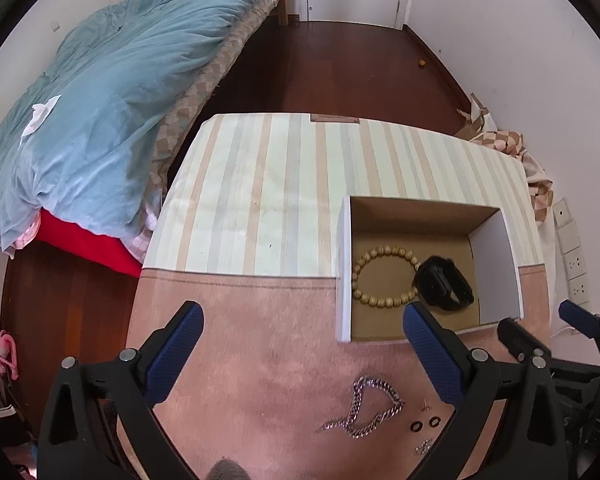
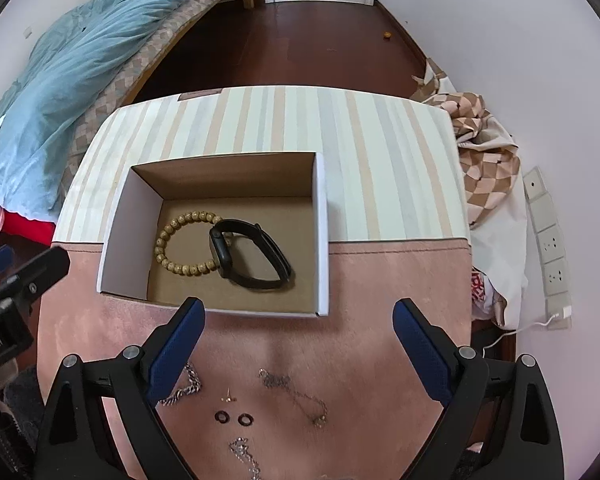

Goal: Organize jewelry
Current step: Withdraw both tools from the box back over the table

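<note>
We are looking down on a worktop (image 2: 380,280) covered in a pink and pastel-striped cloth. An open, shallow white cardboard box with a brown inside (image 2: 322,240) is sitting on it. Inside the box a round bracelet of tan wooden beads (image 2: 172,248) is lying flat, and a black smartwatch with a looped strap (image 2: 248,256) is resting on its side, overlapping the bracelet's right edge. In the right wrist view the watch's long axis is running from upper left to lower right, with its dark face at the left end.

Loose jewelry is lying on the pink cloth in front of the box: a chunky silver curb chain (image 1: 368,408) in a loose loop, a small gold stud earring (image 2: 230,398), two small black rings (image 2: 233,418), a thin silver chain (image 2: 296,396) and a short sparkly silver chain (image 2: 244,454).

We are holding the left claw (image 1: 304,332) and the right claw (image 2: 299,324) wide open above the cloth, both gripping nothing.
</note>
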Demonstrator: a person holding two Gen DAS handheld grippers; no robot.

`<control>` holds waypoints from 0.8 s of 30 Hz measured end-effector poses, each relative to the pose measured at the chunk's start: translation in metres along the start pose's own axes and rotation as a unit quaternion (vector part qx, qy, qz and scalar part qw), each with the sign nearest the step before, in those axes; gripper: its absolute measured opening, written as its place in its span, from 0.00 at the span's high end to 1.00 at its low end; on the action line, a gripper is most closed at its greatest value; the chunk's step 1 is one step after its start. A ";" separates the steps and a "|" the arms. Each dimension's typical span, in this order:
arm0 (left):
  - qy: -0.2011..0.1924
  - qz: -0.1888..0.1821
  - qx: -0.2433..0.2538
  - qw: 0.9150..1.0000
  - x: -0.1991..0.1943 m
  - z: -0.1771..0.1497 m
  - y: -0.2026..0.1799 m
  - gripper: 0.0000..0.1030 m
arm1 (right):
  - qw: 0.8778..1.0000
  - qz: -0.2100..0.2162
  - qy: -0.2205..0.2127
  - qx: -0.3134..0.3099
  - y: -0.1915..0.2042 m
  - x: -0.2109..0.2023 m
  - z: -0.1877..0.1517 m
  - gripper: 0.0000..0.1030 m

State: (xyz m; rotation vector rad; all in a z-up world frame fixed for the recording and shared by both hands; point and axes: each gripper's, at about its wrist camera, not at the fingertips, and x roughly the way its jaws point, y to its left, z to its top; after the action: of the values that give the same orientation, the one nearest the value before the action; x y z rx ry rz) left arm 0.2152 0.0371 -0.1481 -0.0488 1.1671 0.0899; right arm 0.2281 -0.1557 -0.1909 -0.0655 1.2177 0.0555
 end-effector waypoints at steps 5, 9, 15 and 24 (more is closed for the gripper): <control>-0.015 0.003 0.002 1.000 -0.020 -0.009 -0.003 0.01 | 1.000 -0.013 -0.021 0.003 -0.003 -0.023 -0.007 0.06; -0.037 0.012 0.006 0.999 -0.045 -0.018 -0.005 0.01 | 0.999 -0.016 -0.043 0.004 -0.005 -0.050 -0.014 0.06; -0.066 0.020 0.012 0.998 -0.084 -0.033 -0.006 0.01 | 0.997 -0.018 -0.072 0.005 -0.004 -0.090 -0.028 0.06; -0.092 0.010 0.012 0.996 -0.131 -0.054 -0.001 0.01 | 0.993 -0.005 -0.116 0.007 0.001 -0.151 -0.058 0.06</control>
State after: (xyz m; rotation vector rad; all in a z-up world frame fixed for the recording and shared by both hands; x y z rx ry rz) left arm 0.1150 0.0255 -0.0486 -0.0076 0.9846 0.0967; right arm 0.1220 -0.1600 -0.0689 -0.0516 0.9855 0.0448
